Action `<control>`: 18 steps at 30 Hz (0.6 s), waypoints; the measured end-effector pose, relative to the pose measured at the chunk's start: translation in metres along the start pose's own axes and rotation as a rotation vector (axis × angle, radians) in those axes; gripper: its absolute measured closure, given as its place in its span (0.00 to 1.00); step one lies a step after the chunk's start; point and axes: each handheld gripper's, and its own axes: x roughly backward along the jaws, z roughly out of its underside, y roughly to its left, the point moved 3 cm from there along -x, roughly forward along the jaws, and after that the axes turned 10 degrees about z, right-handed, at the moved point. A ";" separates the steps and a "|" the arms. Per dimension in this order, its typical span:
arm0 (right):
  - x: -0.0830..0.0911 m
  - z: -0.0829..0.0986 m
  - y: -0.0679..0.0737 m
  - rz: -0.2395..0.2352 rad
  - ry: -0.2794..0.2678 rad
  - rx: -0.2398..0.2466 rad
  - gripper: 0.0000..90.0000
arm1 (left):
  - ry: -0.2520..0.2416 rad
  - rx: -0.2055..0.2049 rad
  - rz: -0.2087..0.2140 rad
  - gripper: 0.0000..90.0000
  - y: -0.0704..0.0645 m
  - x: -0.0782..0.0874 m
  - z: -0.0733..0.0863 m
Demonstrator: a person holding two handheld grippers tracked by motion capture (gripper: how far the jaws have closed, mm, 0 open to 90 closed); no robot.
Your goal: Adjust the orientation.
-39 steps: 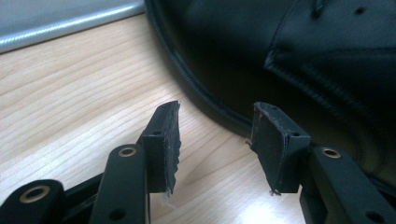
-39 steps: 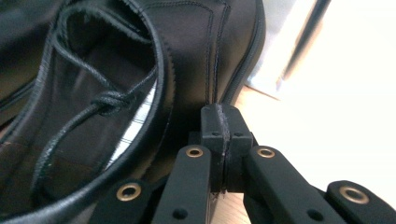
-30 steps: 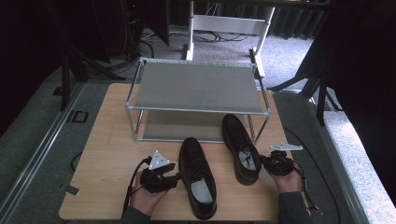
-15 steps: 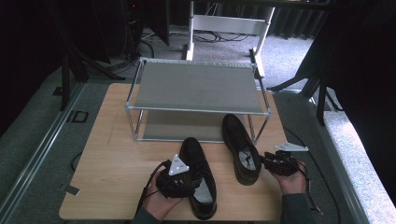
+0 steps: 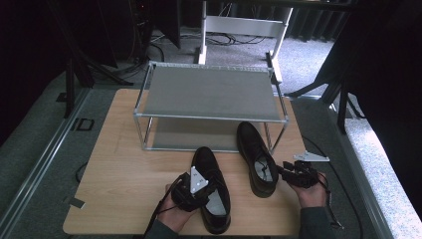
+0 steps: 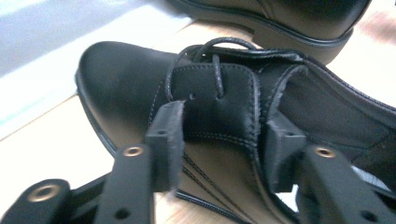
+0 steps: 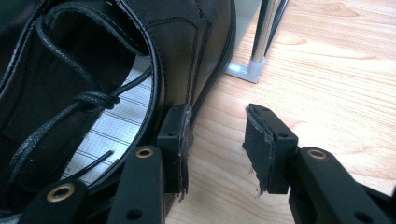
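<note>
Two black lace-up shoes on a wooden table [image 5: 124, 164], near side of a two-tier metal shoe rack [image 5: 209, 94]. Left shoe [image 5: 211, 186] lies at near centre, toe pointing far; right shoe [image 5: 255, 157] sits just right of it, toe close to the rack's near right leg [image 5: 271, 137]. Left gripper [image 5: 196, 186] is over the left shoe's laced part; in the left gripper view its jaws straddle the lace flap [image 6: 219, 100], pads against either side, so it looks clamped on the flap, though how tight is hard to tell. Right gripper [image 5: 293, 174] sits just right of the right shoe's heel end; in the right gripper view its jaws are spread, left pad [image 7: 180, 135] touching the shoe's outer side, right pad [image 7: 261, 140] over bare table, nothing held.
</note>
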 end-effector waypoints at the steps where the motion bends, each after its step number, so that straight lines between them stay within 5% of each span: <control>1: 0.000 0.000 0.000 0.000 -0.001 0.000 0.66 | -0.004 0.001 -0.004 0.66 0.000 0.001 0.000; 15: 0.000 0.000 0.000 0.003 -0.004 -0.003 0.65 | -0.097 0.006 -0.158 0.92 0.017 0.016 -0.001; 18: 0.000 0.000 0.000 0.002 -0.004 -0.002 0.65 | -0.118 0.016 -0.145 0.93 0.021 0.018 -0.007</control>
